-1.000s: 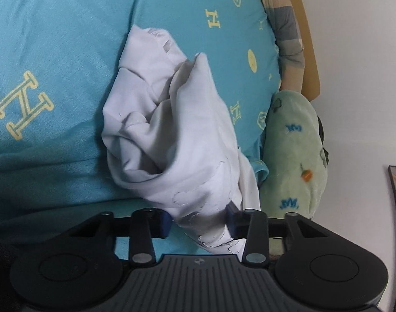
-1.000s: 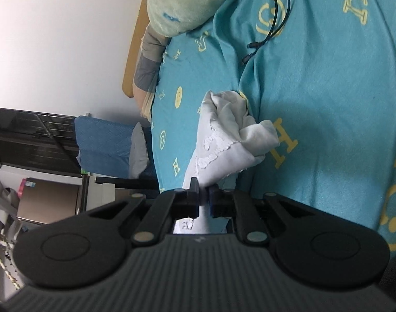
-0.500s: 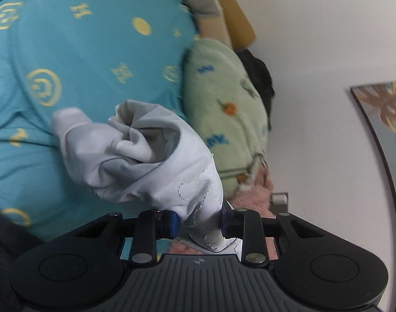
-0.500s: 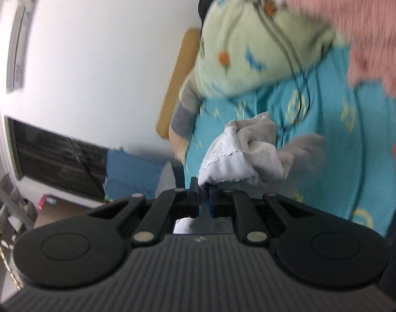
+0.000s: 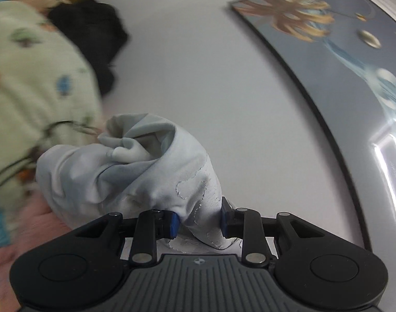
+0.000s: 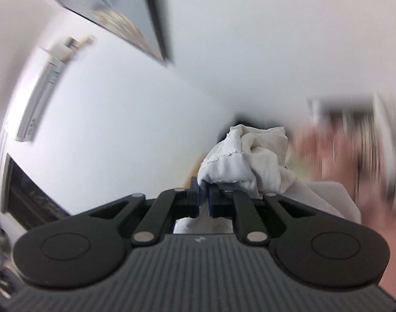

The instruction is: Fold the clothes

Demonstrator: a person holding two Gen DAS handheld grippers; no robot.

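A crumpled white garment [image 5: 135,176] with stitched edging hangs in the air in front of the wall. My left gripper [image 5: 199,222] is shut on a thick bunch of it, the blue pads pressing the cloth from both sides. In the right wrist view the same white garment [image 6: 247,161] bunches up just past my right gripper [image 6: 204,200], whose jaws are pinched shut on a thin edge of the fabric. Both grippers point nearly level, and the bed is out of the right wrist view.
A pale green patterned pillow [image 5: 28,83] and a black bundle [image 5: 93,39] lie at the left. A framed picture [image 5: 341,59] hangs on the white wall. An air conditioner [image 6: 39,96] is mounted high at left. A blurred pink mass [image 6: 341,161] fills the right.
Both grippers have swung up and away from the teal bedspread with the white garment held; the views now face the wall, the picture and the air conditioner. The garment has left the bed.
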